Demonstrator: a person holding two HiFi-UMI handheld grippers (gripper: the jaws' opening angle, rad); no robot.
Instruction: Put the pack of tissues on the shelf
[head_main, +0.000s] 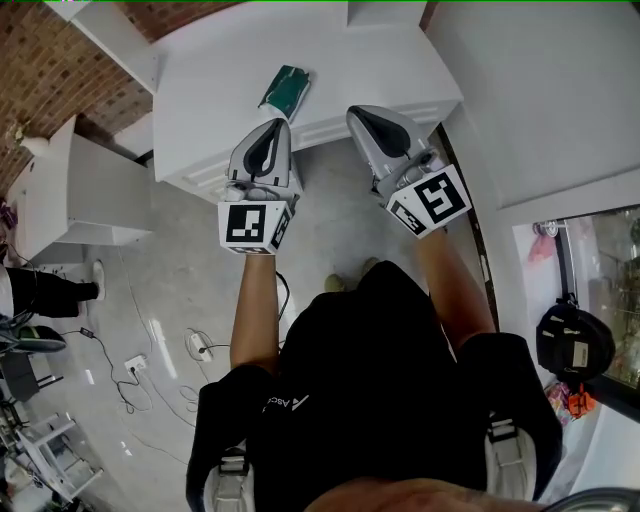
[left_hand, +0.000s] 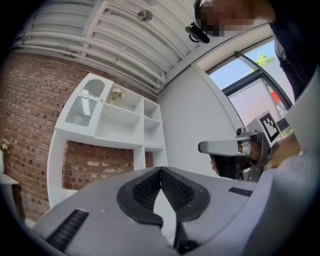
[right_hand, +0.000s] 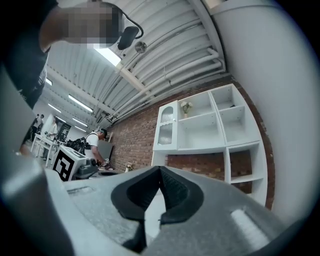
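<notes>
The green pack of tissues (head_main: 285, 90) lies on the white table (head_main: 220, 70), just beyond the tip of my left gripper (head_main: 281, 123). That gripper is shut and empty, its pads touching. My right gripper (head_main: 356, 110), also shut and empty, sits beside it over the table's front edge. In the left gripper view the shut left gripper (left_hand: 161, 170) tilts up toward a white shelf unit (left_hand: 120, 117) on the brick wall, with the right gripper (left_hand: 235, 149) to its side. In the right gripper view, past the shut right gripper (right_hand: 160, 169), is that shelf unit (right_hand: 210, 120). Neither gripper view shows the pack.
A white cabinet (head_main: 75, 195) stands to the left of the table, and a white wall (head_main: 540, 90) runs along the right. Cables and a power strip (head_main: 135, 362) lie on the floor at left. Another person (right_hand: 94, 142) works at a far bench.
</notes>
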